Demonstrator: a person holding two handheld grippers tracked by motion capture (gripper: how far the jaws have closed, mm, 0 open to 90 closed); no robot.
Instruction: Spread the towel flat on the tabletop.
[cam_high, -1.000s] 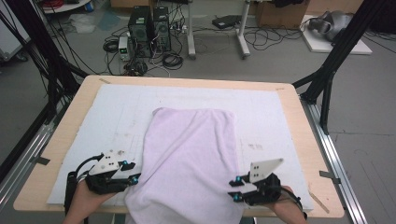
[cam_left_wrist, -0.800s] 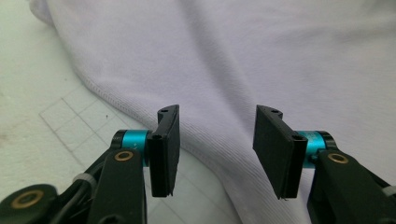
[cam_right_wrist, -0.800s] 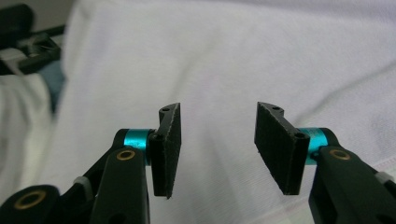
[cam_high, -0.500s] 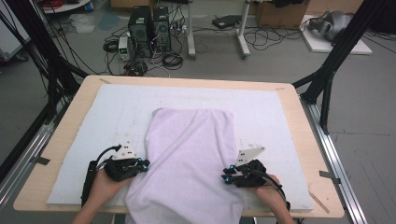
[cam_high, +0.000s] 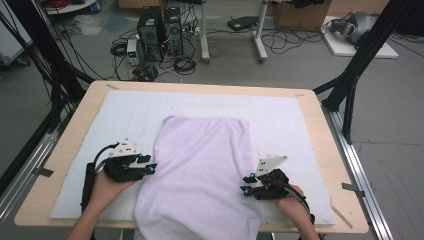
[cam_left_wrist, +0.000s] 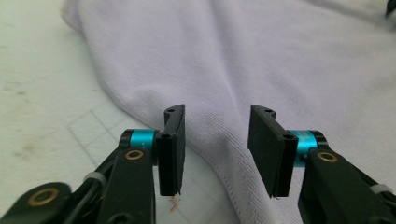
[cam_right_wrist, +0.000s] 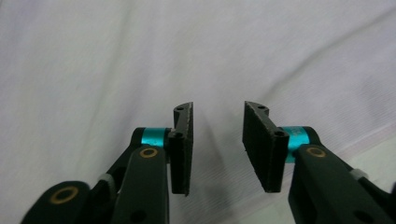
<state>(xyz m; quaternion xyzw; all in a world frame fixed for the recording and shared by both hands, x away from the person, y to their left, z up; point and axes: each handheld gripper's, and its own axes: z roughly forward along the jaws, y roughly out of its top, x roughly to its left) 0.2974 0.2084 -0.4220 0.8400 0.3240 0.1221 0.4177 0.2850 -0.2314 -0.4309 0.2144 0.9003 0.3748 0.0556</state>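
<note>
Towel, pale lilac terry, lies spread down the middle of the counter on a white mat, its far end rounded toward twelve o'clock and its near end spilling over the counter's six o'clock edge. It looks soft and limp, light to lift, with a looped nap that should give the pads good friction; it will not hold any shape, so whatever is raised will sag and drag the rest along. A stitched hem runs along its long side, thicker than the body cloth, and that is the sensible place to pinch: a bite on the hem or a corner should hold, whereas a pinch in the flat middle would likely gather only a loose fold.

At the towel's nine o'clock side the left claw sits right at the hem. In the left gripper view its jaws have just been opening and stand roughly half apart, the hem running between them on the mat, the pads not pressing on it.

At the four o'clock side the right claw points in over the cloth. In the right gripper view its jaws have likewise just been opening, moderately apart, towel lying beneath and between them, nothing gripped.

Both would probably need to dip lower so one pad slides under the edge before closing.
</note>
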